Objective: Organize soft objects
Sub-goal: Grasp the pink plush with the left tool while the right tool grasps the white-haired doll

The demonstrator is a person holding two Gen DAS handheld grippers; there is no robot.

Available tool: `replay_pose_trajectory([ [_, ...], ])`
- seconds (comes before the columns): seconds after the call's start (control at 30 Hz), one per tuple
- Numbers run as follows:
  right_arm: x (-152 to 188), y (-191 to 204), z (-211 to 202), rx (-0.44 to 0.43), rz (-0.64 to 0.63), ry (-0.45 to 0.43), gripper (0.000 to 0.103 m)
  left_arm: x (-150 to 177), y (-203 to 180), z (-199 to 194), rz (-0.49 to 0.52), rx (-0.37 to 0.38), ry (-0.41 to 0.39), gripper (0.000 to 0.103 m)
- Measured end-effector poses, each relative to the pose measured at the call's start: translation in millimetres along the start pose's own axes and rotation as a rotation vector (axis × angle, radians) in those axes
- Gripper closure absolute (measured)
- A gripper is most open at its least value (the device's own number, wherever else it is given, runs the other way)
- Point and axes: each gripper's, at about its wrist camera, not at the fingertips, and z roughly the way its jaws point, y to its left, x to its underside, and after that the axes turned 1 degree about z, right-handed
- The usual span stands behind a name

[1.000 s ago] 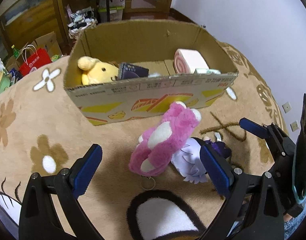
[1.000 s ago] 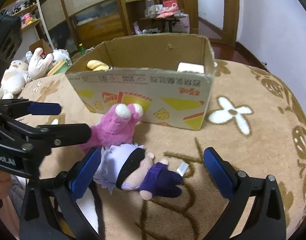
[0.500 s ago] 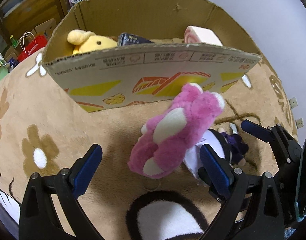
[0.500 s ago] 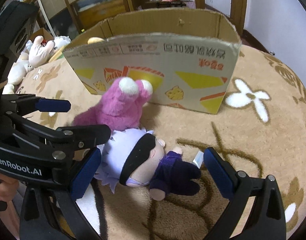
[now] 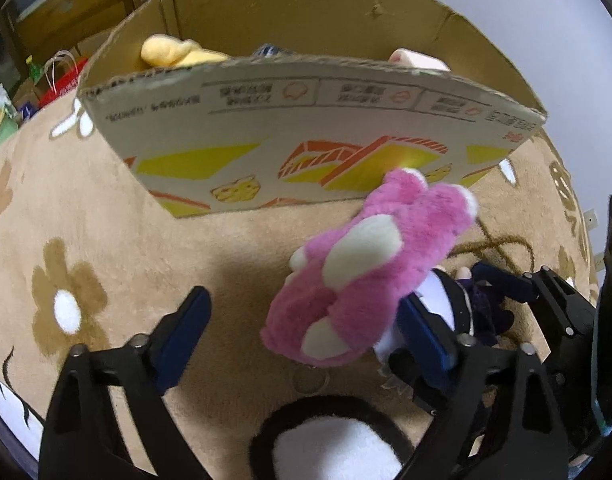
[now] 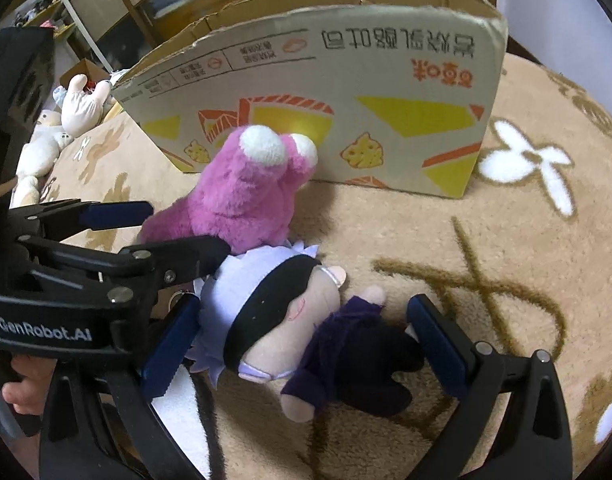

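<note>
Left wrist view: the left gripper [image 5: 301,336] had come lower than a second before, so the cardboard box [image 5: 306,140] now filled the upper half of the picture and its contents, a yellow plush [image 5: 173,53] among them, barely showed over the rim. Its jaws were closing around the pink plush toy [image 5: 370,272], which lay on the tan flowered rug [image 5: 105,240] just in front of the box. The left pad stood clear of the toy; the right pad was at or against its flank, and I could not tell whether it pressed. I judged the grasp as about to happen, not made. The pink toy's long axis ran diagonally, its white-tipped end toward the box and up to the right, its wider end down toward the gripper.

Right wrist view: the right gripper [image 6: 301,344] had also dropped closer and stood wide, straddling the small doll [image 6: 306,336] in the purple outfit. The doll lay touching the pink toy, its long axis across the jaws, pale-haired head to the left, feet to the right. Neither pad clearly pressed it.
</note>
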Motion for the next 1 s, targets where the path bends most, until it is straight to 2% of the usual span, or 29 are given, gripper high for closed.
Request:
replay_pose_trajectory([
  [0.03, 0.6, -0.6, 0.3, 0.001, 0.000, 0.004, 0.000, 0.9, -3.1, 0.1, 0.012, 0.002, -0.006, 0.022],
  [0.1, 1.7, -1.9, -0.2, 0.004, 0.000, 0.001, 0.000, 2.2, -7.7, -0.6, 0.024, 0.029, -0.012, 0.041],
  [0.17, 2.7, -0.9, -2.6, 0.008, -0.007, -0.005, 0.000, 2.0, -7.8, -1.3, 0.015, 0.061, -0.003, 0.046],
  [0.23, 3.8, 1.7, -2.7, 0.015, -0.017, -0.003, 0.001, 2.4, -9.4, 0.4, 0.011, 0.064, 0.004, 0.048],
  [0.3, 4.4, 3.5, -2.9, 0.020, -0.023, 0.001, 0.002, 3.3, -11.4, 0.0, 0.018, 0.050, 0.010, 0.055],
  [0.63, 8.4, 2.5, -13.1, 0.030, -0.021, -0.021, 0.006, 15.1, -1.0, -11.2, -0.010, 0.022, 0.015, 0.060],
  [0.87, 6.8, -3.6, -26.5, 0.076, 0.006, -0.078, 0.009, 23.2, 11.2, -27.7, -0.060, -0.033, -0.009, 0.061],
  [1.0, 2.4, -12.9, -46.8, 0.081, 0.045, -0.163, 0.009, 26.9, 15.6, -38.4, -0.079, -0.044, -0.033, 0.061],
])
